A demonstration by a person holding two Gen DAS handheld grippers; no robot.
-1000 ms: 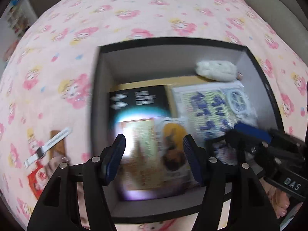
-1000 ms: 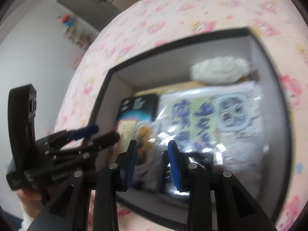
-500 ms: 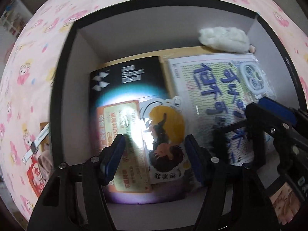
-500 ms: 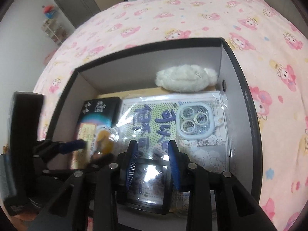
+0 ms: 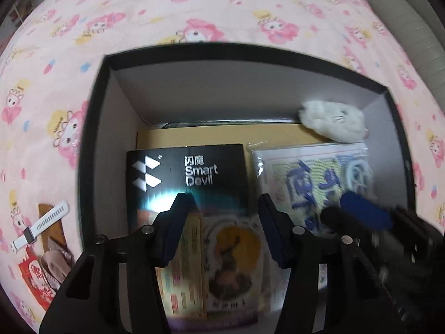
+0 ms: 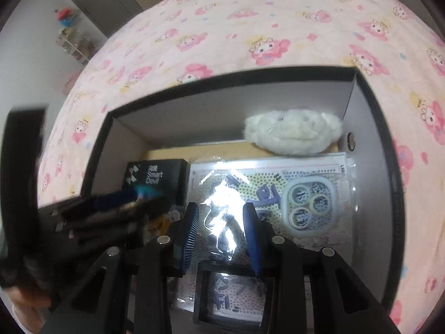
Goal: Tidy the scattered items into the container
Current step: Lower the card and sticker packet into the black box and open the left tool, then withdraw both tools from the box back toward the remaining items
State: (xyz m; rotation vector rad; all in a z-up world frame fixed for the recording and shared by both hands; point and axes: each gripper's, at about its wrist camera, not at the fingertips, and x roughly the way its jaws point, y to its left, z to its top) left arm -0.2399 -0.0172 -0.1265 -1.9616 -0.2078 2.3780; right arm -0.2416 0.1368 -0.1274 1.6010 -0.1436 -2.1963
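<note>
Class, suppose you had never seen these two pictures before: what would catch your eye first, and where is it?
First, the big black box sitting open on the pink cartoon-print bedsheet. Inside it, a fluffy white plush lies in the far right corner, with a black Smart Devil pack at the left and a shiny clear-wrapped phone case to its right. Outside the box, to its left, a white watch lies on the sheet.

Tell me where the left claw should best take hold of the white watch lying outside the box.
Probably across the strap, from above. The watch lies flat and stretched out on the bedspread, left of the box, partly over a brown item. Its strap is narrow enough for the open left claw to straddle crosswise, near the case end.
</note>
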